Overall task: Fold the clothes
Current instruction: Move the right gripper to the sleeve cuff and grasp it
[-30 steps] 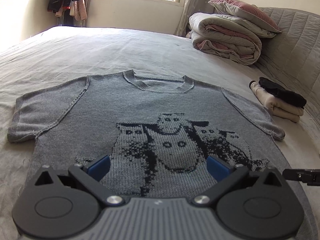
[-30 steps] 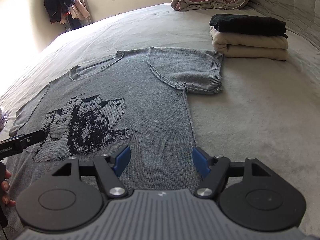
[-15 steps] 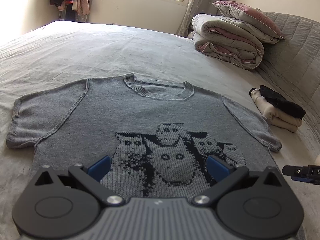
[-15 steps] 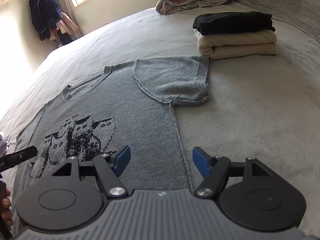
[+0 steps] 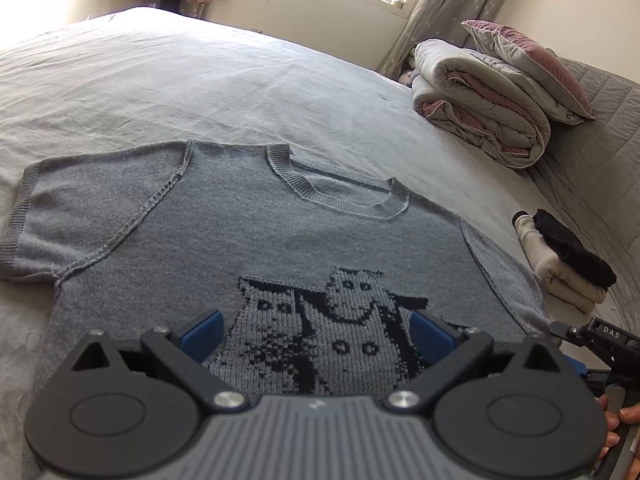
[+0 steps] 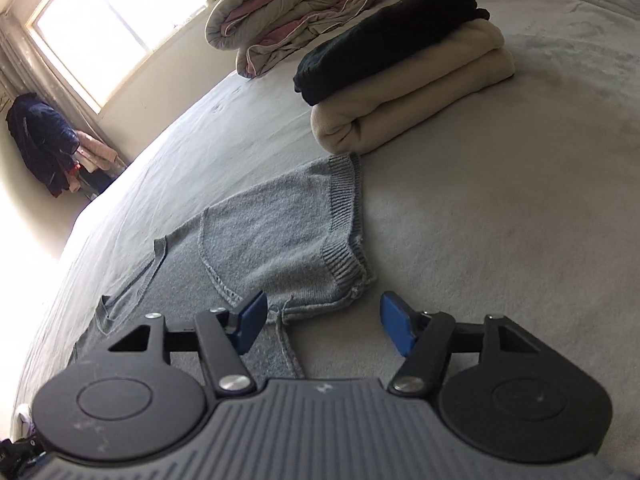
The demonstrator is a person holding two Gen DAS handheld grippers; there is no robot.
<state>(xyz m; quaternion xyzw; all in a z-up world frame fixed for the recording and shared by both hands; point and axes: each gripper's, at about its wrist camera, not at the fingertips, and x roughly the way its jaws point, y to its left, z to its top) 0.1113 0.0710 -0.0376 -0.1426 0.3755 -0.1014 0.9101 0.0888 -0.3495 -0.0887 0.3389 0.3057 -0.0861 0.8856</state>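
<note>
A grey knit sweater (image 5: 256, 240) with dark cat figures lies flat, face-up on the bed (image 5: 200, 92); the left tool (image 5: 316, 332) gapes wide above it, the right tool (image 6: 324, 320) closing, empty, over its sleeve.

Readable lettering: "DAS", white on black, on the black tool (image 5: 608, 338) at the right edge of the left wrist view, beside the fingers (image 5: 628, 416) holding it. Partial white characters on a black part (image 6: 8, 458) at the lower left corner of the right wrist view, too cut off to read. Small pale emblem on the grey ribbed housing (image 6: 324, 388) of the right wrist view, and a like one on the housing (image 5: 316, 403) of the left wrist view; neither legible as text. No lettering legible on the grey sweater (image 5: 224, 240); knitted picture only.
</note>
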